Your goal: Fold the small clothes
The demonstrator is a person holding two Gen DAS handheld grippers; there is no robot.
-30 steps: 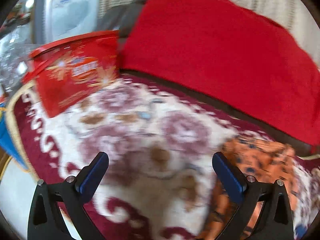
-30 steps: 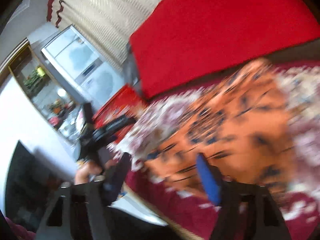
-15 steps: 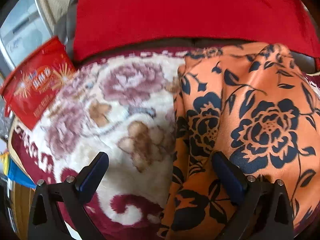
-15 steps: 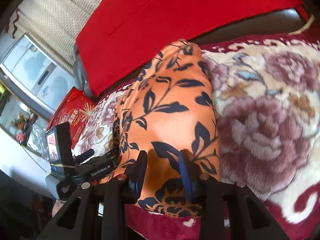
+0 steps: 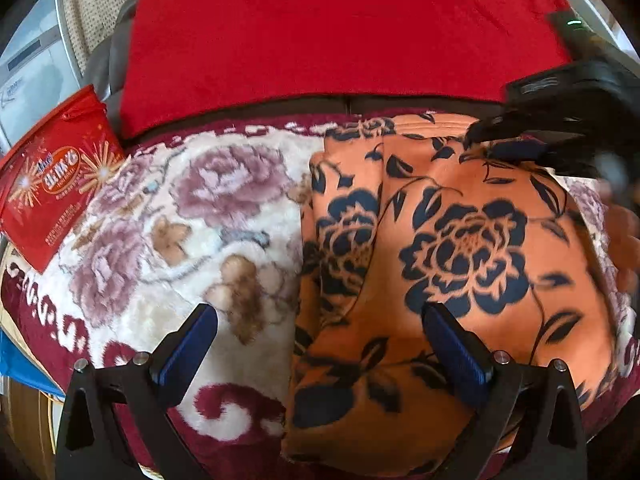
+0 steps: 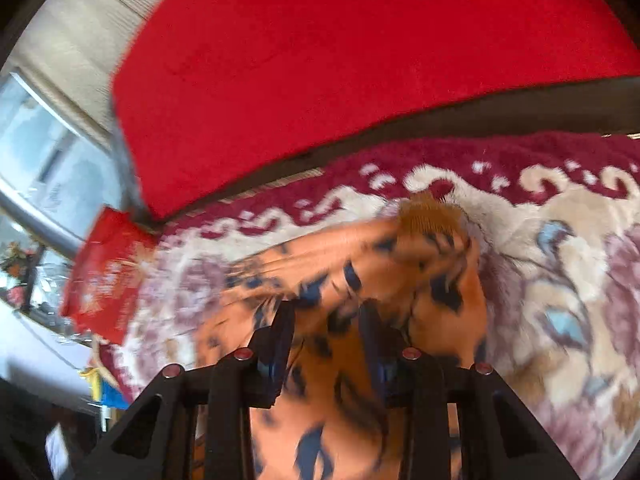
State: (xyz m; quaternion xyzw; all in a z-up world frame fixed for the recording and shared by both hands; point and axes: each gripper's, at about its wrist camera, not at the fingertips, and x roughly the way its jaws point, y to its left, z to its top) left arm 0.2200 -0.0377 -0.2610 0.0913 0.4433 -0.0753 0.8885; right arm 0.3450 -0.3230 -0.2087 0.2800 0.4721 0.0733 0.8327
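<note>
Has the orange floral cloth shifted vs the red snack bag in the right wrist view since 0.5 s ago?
Yes. The orange floral cloth, clamped by the right gripper, now bunches up and stretches left toward the red snack bag; earlier it lay flat.

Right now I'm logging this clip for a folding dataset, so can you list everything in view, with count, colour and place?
Garment: one, orange with dark blue flowers, lying on the blanket, right of centre.
Blanket: one, cream with mauve flowers and a maroon border, spread under the garment.
Red cloth: one, plain red, behind the blanket.
Snack bag: one, red with a firework print, at the blanket's far left edge.
Left tool: one, black with blue pads, open above the garment's left edge.
Right tool: one, black with blue pads, closed on a bunched part of the garment; motion blur hides finer detail.
</note>
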